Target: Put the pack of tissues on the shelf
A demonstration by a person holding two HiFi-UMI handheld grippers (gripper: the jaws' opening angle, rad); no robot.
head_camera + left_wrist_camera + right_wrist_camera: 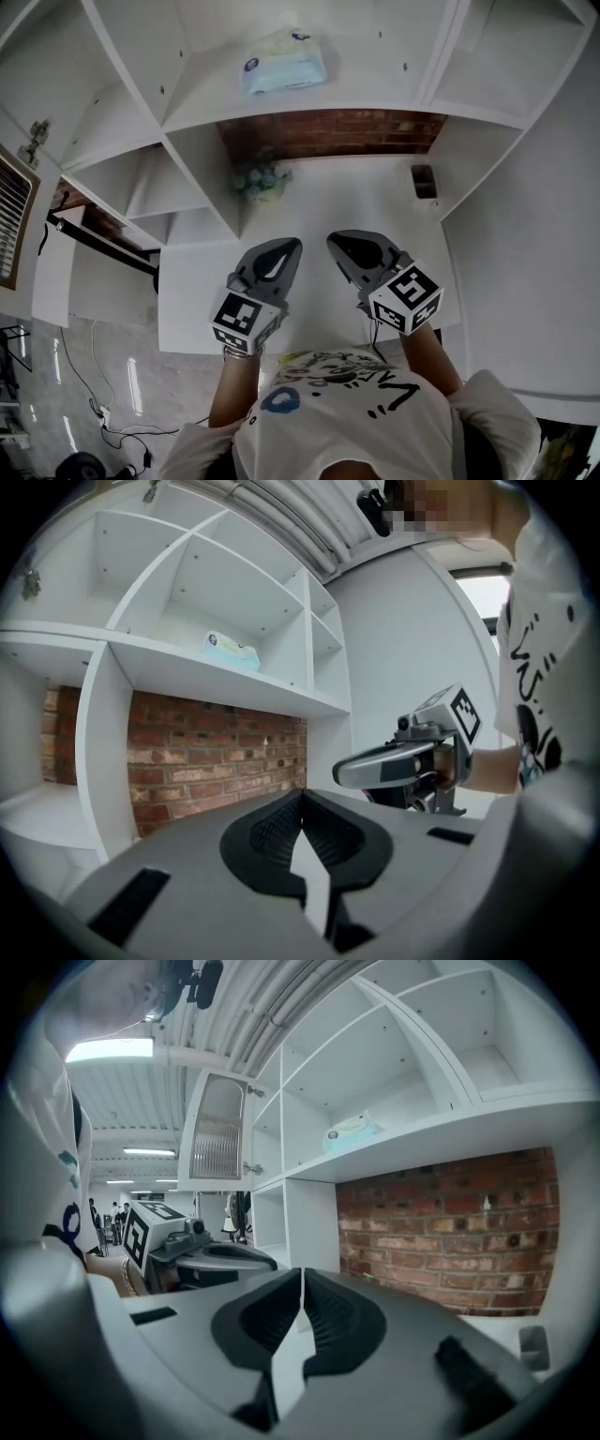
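Head view: pack of tissues (pixel 284 64) on shelf (pixel 394 94), upper centre, long axis across frame.
I read left gripper (pixel 286 248) and right gripper (pixel 342 246) pressed together, empty, lower centre; left sits directly below the pack.

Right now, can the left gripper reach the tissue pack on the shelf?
Probably yes: the tissue pack lies in an open bay, nothing between it and the left gripper, whose jaws are shut and empty.

A greenish plant (pixel 259 180) and small dark container (pixel 424 181) stand apart before the brick wall (pixel 328 131).
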